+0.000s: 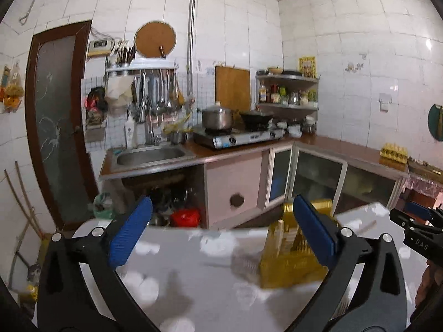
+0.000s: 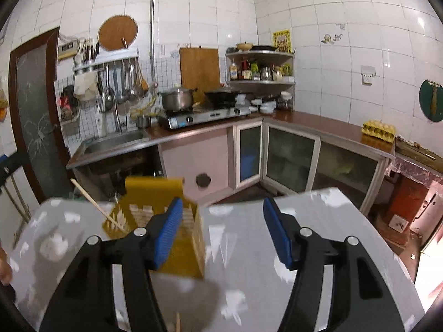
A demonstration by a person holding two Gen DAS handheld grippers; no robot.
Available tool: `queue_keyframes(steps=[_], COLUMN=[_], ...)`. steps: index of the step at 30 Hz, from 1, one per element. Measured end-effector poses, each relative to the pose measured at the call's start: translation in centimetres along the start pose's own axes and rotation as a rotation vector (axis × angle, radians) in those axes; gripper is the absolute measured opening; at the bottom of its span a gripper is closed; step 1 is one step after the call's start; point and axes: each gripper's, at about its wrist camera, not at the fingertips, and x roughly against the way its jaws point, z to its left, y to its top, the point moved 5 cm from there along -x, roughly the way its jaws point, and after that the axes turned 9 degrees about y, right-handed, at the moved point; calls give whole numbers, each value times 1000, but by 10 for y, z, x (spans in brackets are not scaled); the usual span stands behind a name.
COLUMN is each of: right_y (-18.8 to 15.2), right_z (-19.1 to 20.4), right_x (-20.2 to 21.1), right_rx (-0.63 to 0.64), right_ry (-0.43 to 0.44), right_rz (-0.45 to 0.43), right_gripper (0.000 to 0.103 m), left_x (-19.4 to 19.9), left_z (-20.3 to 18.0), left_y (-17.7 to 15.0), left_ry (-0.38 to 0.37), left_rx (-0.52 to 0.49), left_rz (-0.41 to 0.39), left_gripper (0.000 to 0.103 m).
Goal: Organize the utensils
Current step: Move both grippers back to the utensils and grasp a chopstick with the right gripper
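- Left gripper [image 1: 221, 232]: we hold it wide, empty, above the table [image 1: 193, 276].
- Right gripper [image 2: 223, 232]: parted, empty.
- Yellow utensil basket [image 2: 177, 249]: upright on the table, one chopstick [image 2: 97, 204] leaning inside, ready for loading.

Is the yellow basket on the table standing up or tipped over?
Standing up. The yellow basket sits on the table with its open top upward, and a chopstick leans out of it.

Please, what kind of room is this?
A home kitchen, most likely: a sink in the counter, a gas stove carrying a lidded pot, and ladles hanging from a wall rack.
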Motion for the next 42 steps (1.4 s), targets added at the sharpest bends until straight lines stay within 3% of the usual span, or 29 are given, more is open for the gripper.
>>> queue_keyframes(steps=[11,19,26,36,42], right_y=[-103,-153,-179,-190,-188], right_z=[-4,2,4,17,21], right_x=[-6,-17,-26,-37,-42], right_rx=[-55,-48,-60,-20,10], right_ry=[0,-9,-8,-16,-13], right_rz=[186,303,392,452,452], right_gripper=[60,60,60,58,31], left_x=[6,-3,-7,-18,-23], left_z=[12,-4,-14,-19,-19], left_y=[-99,-173,-202,-228,-236], left_ry=[-2,-35,-32,-21,-44], left_rx=[-1,-45,-98,-143,-128], left_rz=[220,403,470,536,579], left_gripper=[98,98,98,98,98])
